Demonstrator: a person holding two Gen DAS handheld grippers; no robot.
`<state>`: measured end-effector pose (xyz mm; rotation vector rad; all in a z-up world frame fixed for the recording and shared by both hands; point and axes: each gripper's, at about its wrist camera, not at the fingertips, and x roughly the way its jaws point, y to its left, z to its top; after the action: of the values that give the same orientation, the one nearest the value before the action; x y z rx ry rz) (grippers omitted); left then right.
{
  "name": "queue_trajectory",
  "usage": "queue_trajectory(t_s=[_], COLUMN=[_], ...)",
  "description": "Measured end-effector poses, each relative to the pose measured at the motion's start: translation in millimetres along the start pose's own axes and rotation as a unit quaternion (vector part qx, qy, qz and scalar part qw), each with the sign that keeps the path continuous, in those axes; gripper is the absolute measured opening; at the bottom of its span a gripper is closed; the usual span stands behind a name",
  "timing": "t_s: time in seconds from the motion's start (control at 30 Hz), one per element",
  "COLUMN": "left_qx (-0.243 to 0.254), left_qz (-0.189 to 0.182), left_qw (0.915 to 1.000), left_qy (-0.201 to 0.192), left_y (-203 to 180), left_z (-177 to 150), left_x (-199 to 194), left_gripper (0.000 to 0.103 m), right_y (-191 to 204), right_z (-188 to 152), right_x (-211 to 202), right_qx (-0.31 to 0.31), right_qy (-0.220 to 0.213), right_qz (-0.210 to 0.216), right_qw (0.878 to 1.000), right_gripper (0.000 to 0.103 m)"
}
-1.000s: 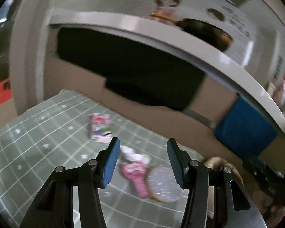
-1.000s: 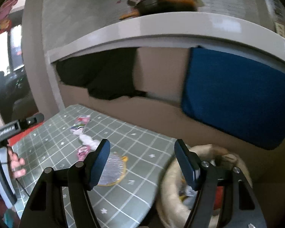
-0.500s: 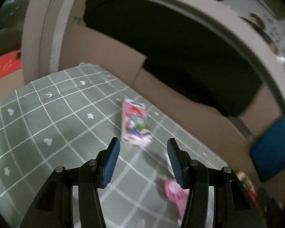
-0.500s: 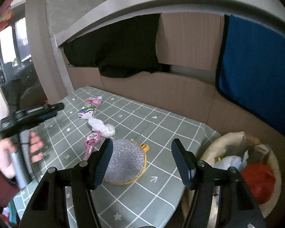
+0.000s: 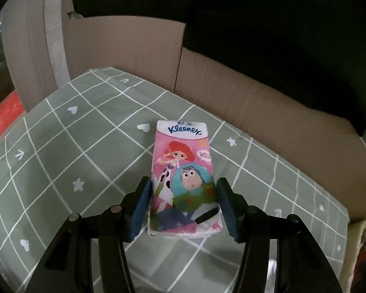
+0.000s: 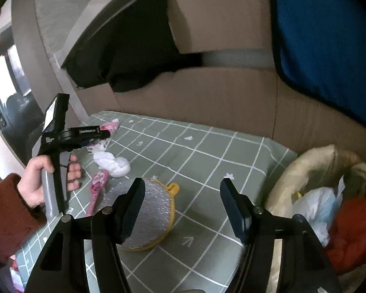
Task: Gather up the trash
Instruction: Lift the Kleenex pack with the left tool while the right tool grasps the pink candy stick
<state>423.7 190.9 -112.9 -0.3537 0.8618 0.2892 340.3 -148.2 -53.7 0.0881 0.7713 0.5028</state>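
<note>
Pink Kleenex tissue pack (image 5: 183,178), printed with cartoon figures, flat on the green grid-patterned surface (image 5: 61,146), long axis running away from the camera, near end lying between the blue fingers (image 5: 140,210). Nearby along the surface: crumpled white tissue wad (image 6: 113,164), flat pink wrapper (image 6: 97,190), round silvery lid with a yellow rim (image 6: 151,214). At the surface's right edge, beige basket (image 6: 302,171) holding white and red bags.
</note>
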Motion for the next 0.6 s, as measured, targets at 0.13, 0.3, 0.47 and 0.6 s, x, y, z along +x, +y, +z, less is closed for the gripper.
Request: queue_trajectory(t_s=[0.13,0.3,0.47,0.6], left_qx=[0.003,0.002,0.005,-0.01], left_qz=[0.017,-0.023,-0.057,-0.079], left_qw=[0.9998,0.9997,0.9982,0.9967], left_qy=[0.005,0.011,0.019,0.014], left_y=[-5,1,13,33], left_z=[-1,-14,-44,-76], left_x=[8,-8,-46,-86], left_gripper=[0.051,0.045,0.044,0.044], right_y=[-5,-1,22,46], right_z=[-4,-4,-1,0], right_x=[2,2,-1,1], right_qx=[0.003,-0.002,-0.03,-0.064], right_qy=[0.007,0.012,0.016,0.024], right_qz=[-0.002,0.003,0.013,0.025], right_qw=[1.0,1.0,0.999,0.997], right_gripper=[0.062,0.062,0.062,0.062])
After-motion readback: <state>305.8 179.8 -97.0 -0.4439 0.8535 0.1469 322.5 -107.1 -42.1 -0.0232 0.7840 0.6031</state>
